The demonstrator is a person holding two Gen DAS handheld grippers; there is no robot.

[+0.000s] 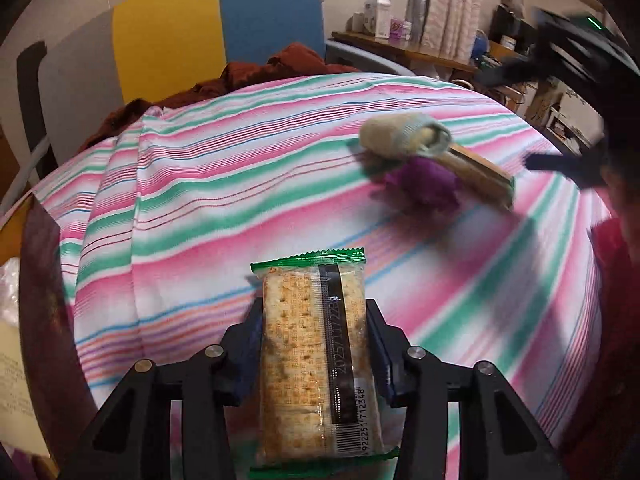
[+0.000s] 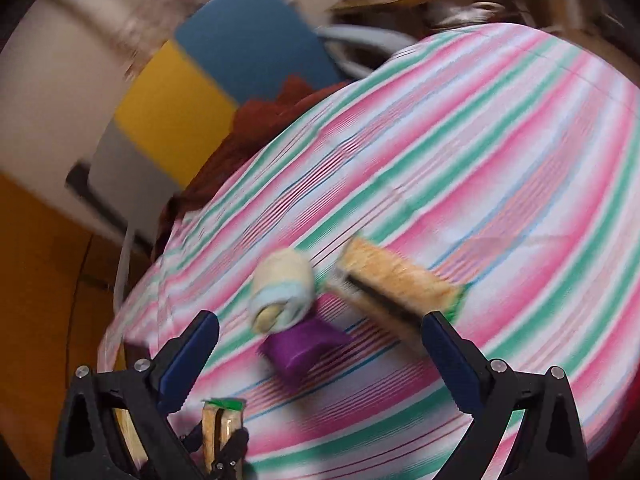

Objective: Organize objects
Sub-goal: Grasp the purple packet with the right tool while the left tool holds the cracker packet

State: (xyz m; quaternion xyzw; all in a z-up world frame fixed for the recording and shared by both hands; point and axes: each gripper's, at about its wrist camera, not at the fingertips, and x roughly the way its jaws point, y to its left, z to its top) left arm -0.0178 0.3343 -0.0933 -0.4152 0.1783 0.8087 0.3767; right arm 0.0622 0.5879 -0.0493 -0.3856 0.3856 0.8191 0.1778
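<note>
Crackers pkt (image 1: 316, 356) sits clamped in left gripper (image 1: 316, 344) jaws, over the near edge of the striped table (image 1: 200, 200), not yet placed. Sock roll (image 2: 282, 294), purple pouch (image 2: 302, 346) and 2nd pkt (image 2: 394, 290) lie bunched mid-table (unsorted, I'd judge); right gripper (image 2: 320, 356), jaws apart, hovers near them.

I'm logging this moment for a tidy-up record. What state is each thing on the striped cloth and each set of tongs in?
Left tongs: shut on cracker packet.
Cracker packet: sealed, held lengthwise above the cloth.
Right tongs: open, holding nothing.
Second cracker packet: lying on the cloth.
Rolled sock: rolled up, resting against the purple item.
Purple item: on the cloth, blurred.
Striped cloth: spread out, creased.
</note>
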